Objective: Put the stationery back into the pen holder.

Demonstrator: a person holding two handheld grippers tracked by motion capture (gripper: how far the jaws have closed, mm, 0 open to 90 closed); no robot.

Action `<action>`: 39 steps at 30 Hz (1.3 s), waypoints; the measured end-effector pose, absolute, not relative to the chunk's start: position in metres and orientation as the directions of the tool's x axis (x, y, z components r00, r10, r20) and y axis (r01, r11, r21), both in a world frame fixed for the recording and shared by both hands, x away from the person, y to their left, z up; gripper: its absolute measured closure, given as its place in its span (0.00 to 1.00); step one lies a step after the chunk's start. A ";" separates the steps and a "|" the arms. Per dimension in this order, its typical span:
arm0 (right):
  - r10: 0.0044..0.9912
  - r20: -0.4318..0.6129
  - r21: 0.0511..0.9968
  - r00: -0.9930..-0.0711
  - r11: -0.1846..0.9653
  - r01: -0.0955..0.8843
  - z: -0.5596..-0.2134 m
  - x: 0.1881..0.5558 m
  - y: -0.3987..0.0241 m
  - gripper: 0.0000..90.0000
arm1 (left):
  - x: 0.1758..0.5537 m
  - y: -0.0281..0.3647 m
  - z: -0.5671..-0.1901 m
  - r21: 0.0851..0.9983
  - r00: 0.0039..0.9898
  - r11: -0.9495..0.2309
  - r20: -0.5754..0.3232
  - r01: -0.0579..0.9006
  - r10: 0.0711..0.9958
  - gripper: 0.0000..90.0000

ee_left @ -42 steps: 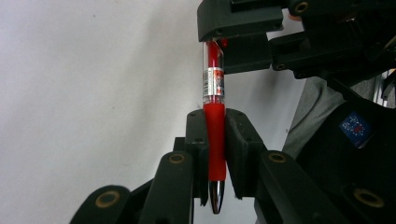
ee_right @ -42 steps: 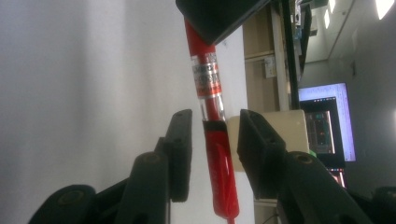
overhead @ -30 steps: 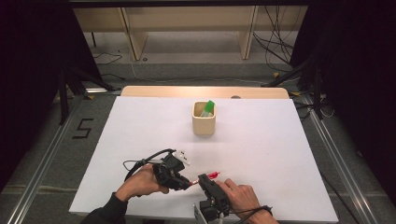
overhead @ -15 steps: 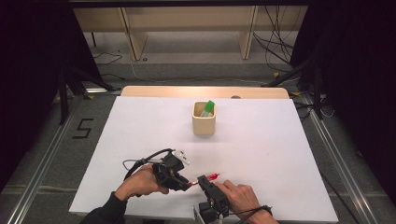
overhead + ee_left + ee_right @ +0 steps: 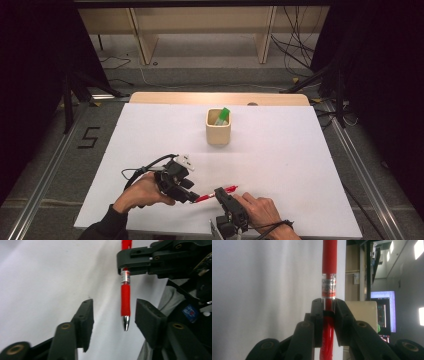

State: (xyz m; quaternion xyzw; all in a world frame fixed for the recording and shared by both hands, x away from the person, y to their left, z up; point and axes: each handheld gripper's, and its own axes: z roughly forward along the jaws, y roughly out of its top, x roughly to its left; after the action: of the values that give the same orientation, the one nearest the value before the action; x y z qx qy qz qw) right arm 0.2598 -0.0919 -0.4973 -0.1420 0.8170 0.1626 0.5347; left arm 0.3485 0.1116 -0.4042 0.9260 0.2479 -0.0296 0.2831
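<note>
Red pen (image 5: 125, 298) clamped in right tongs (image 5: 328, 305); tip between just-opened left tongs (image 5: 113, 315), untouched.

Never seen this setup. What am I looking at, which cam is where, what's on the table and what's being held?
No robot arm here: a person holds a handheld two-jaw claw in each hand. The high view looks down from above the person's side of the white table; the other two pictures come from cameras riding on each claw, looking along its black jaws.

On the table stands a beige cup with a green item sticking out of it.

The right claw is shut on a red pen around its clear banded section. The left claw has just been opening: its jaws stand apart on either side of the pen's red grip and silver tip, without pressing on it. So the right one alone carries the pen.
</note>
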 end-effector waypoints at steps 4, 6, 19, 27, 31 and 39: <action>-0.027 -0.914 0.148 -0.404 0.907 -0.394 -0.494 0.263 -0.096 0.89 | 0.349 0.117 -0.403 0.551 0.863 -0.681 -0.165 0.482 0.477 0.45; 0.004 -0.907 0.182 -0.421 0.905 -0.384 -0.491 0.265 -0.099 0.89 | 0.350 0.119 -0.402 0.575 0.855 -0.659 -0.155 0.485 0.495 0.42; 0.356 -0.709 0.550 -0.609 0.820 -0.161 -0.465 0.295 -0.128 0.89 | 0.347 0.155 -0.410 0.778 0.786 -0.442 -0.105 0.447 0.610 0.32; 0.616 -0.258 0.861 -0.744 0.496 0.112 -0.435 0.324 -0.151 0.88 | 0.342 0.166 -0.422 0.840 0.761 -0.344 -0.118 0.419 0.638 0.26; 0.652 -0.083 0.905 -0.754 0.366 0.217 -0.425 0.339 -0.155 0.88 | 0.338 0.169 -0.429 0.854 0.762 -0.328 -0.116 0.404 0.637 0.24; 0.699 0.126 0.924 -0.704 0.176 0.340 -0.407 0.377 -0.157 0.88 | 0.331 0.177 -0.440 0.882 0.723 -0.246 -0.140 0.401 0.676 0.22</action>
State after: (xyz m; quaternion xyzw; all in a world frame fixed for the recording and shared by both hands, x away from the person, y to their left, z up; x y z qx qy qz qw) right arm 0.3766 -0.1568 -0.4073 0.3470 0.7487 0.5399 0.1661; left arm 0.3309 0.1765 -0.4398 0.7777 0.3462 0.1356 0.5069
